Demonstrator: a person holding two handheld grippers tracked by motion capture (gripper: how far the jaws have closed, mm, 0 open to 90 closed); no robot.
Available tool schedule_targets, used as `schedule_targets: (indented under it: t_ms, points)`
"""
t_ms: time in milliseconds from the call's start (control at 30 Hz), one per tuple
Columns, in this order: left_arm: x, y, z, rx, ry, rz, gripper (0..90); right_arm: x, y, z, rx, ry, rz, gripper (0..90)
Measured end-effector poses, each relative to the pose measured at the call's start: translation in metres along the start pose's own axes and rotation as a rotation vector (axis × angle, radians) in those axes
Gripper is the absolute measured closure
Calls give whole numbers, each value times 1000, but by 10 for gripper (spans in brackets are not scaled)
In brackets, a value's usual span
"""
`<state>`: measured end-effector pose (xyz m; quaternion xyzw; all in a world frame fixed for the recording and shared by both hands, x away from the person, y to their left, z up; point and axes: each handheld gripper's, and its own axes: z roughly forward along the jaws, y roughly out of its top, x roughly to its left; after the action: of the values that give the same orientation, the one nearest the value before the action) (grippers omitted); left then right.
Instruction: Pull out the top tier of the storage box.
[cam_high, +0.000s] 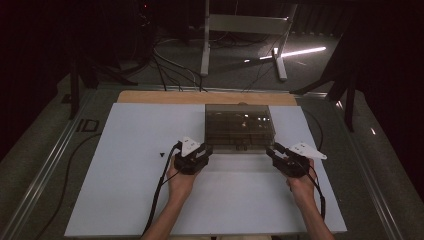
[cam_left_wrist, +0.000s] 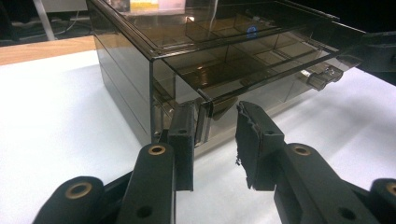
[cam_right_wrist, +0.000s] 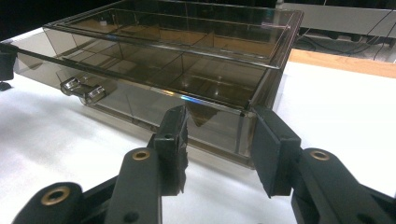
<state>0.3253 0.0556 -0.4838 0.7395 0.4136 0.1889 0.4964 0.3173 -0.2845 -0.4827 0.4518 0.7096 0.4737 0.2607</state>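
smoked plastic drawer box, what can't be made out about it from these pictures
- What the compartments of the drawer box hold: high view too small and dark; gripper views show glare on tinted plastic.
- Whether the left gripper presses the box's front corner: in the left gripper view its fingers straddle the corner, contact unclear.
- The same for the right gripper.
- The box's back: hidden behind its own body.

A white rectangular board (cam_high: 125, 190) covers the counter, with a strip of pale wood (cam_high: 165, 97) bare along its far edge. Grey carpeted floor (cam_high: 225, 65) lies beyond, crossed by black cables (cam_high: 170, 67). A white metal table frame (cam_high: 245, 25) stands there, a bright strip of light (cam_high: 300, 52) reflecting beside it. The room behind is dark.
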Motion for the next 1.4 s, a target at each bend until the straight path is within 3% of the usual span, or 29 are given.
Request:
schedule_targets:
  t_ms: [833, 1400]
  points:
    - [-13, -9, -19, -4, -27, 6, 687, 7, -6, -22, 6, 22, 2, 596]
    - [-16, -15, -23, 11, -25, -3, 684, 13, -11, -29, 21, 17, -12, 597]
